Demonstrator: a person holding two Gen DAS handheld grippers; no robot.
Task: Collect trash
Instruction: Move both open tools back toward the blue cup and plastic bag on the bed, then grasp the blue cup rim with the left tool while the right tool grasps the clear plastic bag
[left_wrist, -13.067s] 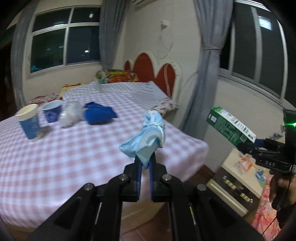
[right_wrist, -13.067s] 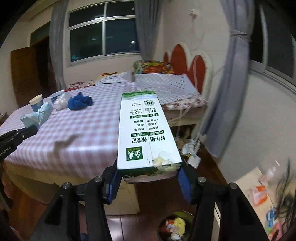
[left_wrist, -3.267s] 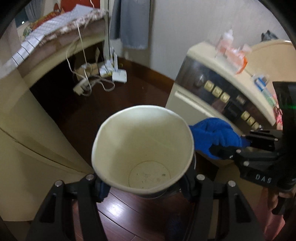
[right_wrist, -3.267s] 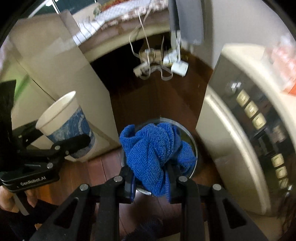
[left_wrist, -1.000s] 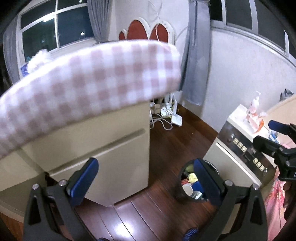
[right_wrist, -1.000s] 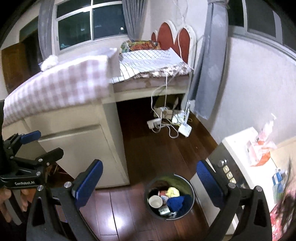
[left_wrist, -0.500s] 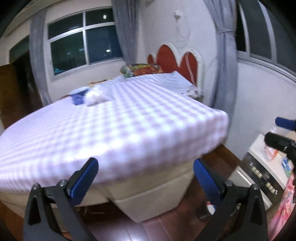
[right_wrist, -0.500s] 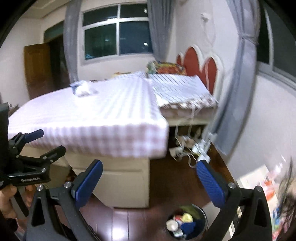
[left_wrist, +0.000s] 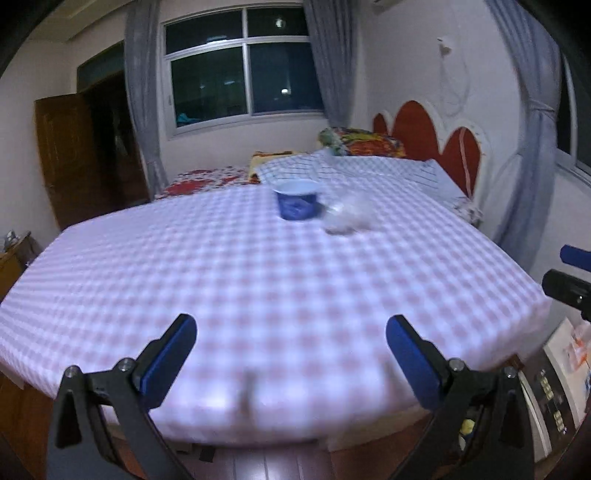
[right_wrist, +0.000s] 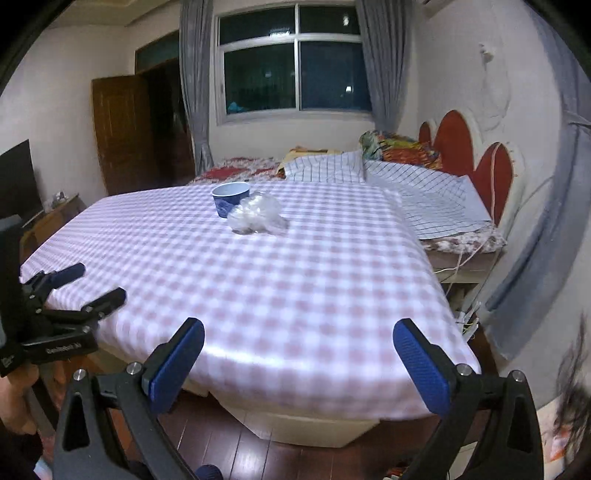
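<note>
— What's left on the table?

— Two things, far side of the checked cloth: a blue paper cup standing upright, and a crumpled clear plastic bag just in front of it, touching or nearly so. Both grippers are well short of them, over the near edge.

— And the fingers?

— The left gripper has its fingers spread wide with nothing between them; the right gripper is the same, wide apart and empty.

— How do you reckon they'll handle?

— The cup looks light and thin-walled, so I'd judge it crushes easily; take it across the body below the rim, one finger each side, with a gentle squeeze. The bag is soft, slippery film (it seems to have something dark at its base, though I can't make out what). Pinch a bunched fold near the top rather than a loose edge, or it may slide out.

— Anything in the cup?

— The inside isn't visible from this low angle. Keep it upright in case.

— A bin?

— Only a dark sliver with something yellow at the left wrist view's lower right; too hidden to call.
</note>
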